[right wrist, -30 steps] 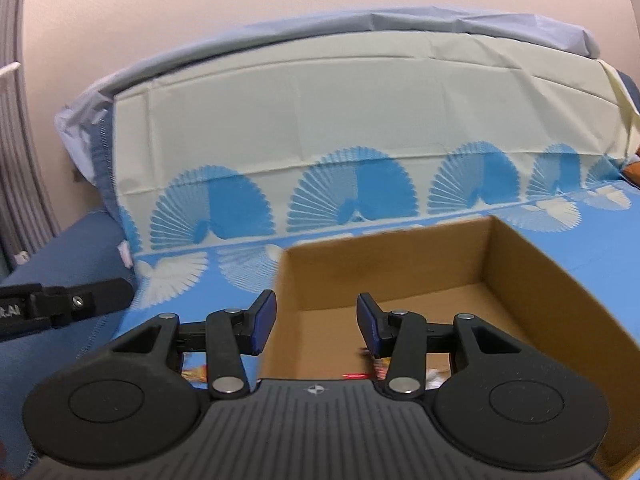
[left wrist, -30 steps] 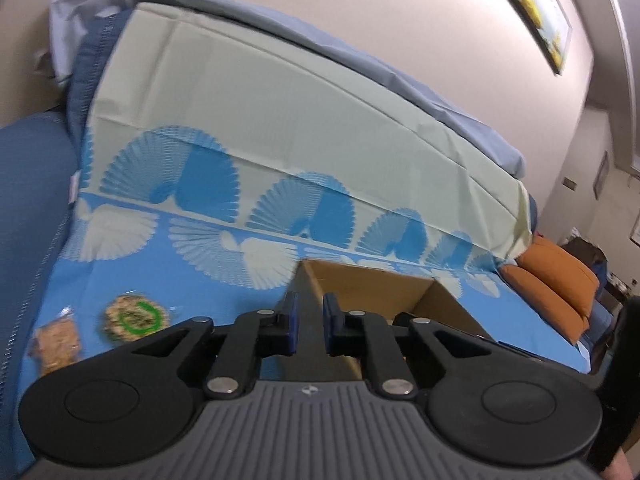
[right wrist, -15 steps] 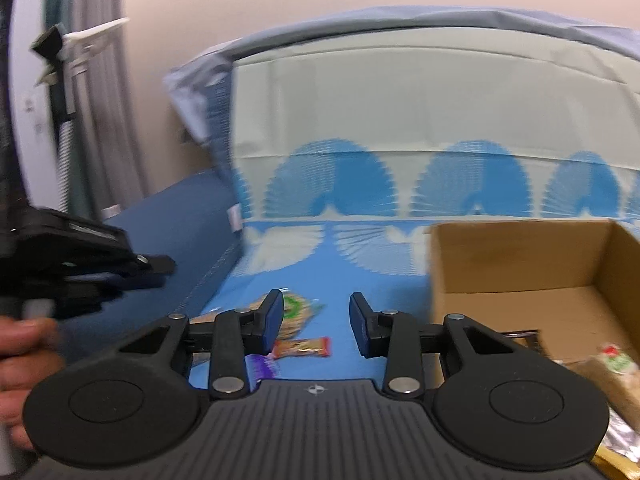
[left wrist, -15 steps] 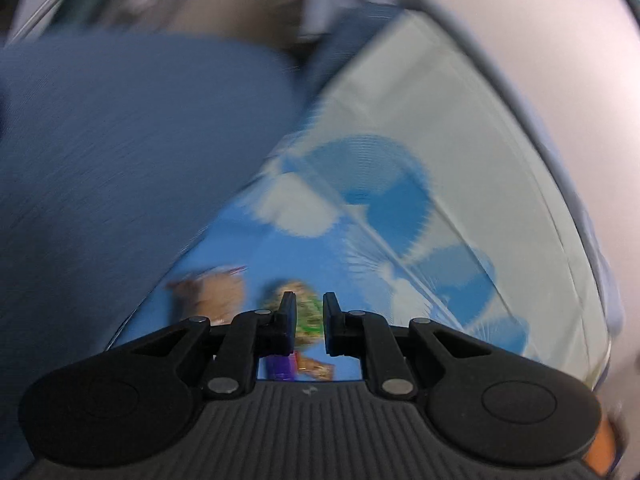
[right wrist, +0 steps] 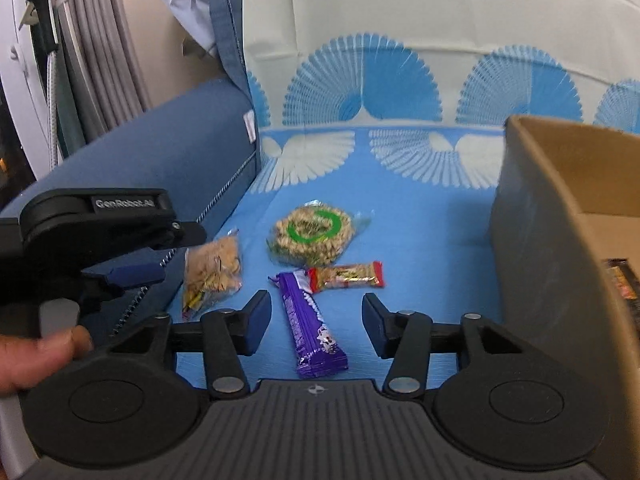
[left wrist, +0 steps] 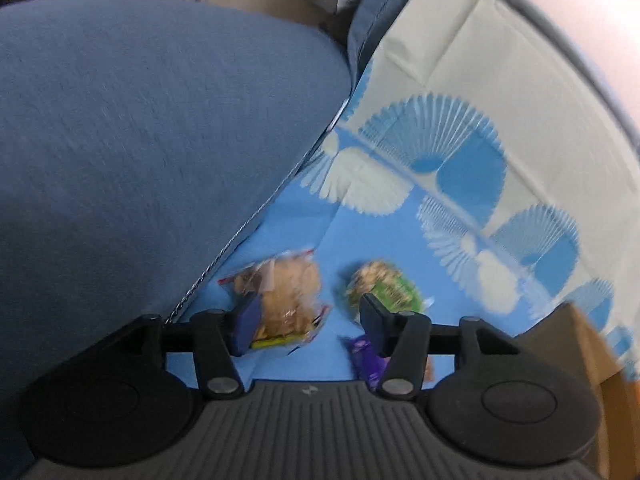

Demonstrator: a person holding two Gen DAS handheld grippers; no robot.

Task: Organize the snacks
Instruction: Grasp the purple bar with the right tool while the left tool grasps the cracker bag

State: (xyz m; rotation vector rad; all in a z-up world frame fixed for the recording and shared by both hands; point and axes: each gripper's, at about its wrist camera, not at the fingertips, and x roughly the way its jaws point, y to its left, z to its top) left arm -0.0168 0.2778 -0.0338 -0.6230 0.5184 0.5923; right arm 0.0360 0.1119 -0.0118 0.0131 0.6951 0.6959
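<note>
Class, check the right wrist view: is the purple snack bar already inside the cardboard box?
No, the purple snack bar lies on the blue cloth, outside the cardboard box.

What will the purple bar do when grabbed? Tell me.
The purple bar lies flat and straight, so it is probably fairly stiff. Its glossy wrapper may slip between pads. Long and narrow, it could pivot if gripped near one end.

"GenRobot.AI" on left gripper [right wrist: 132,276]
</note>
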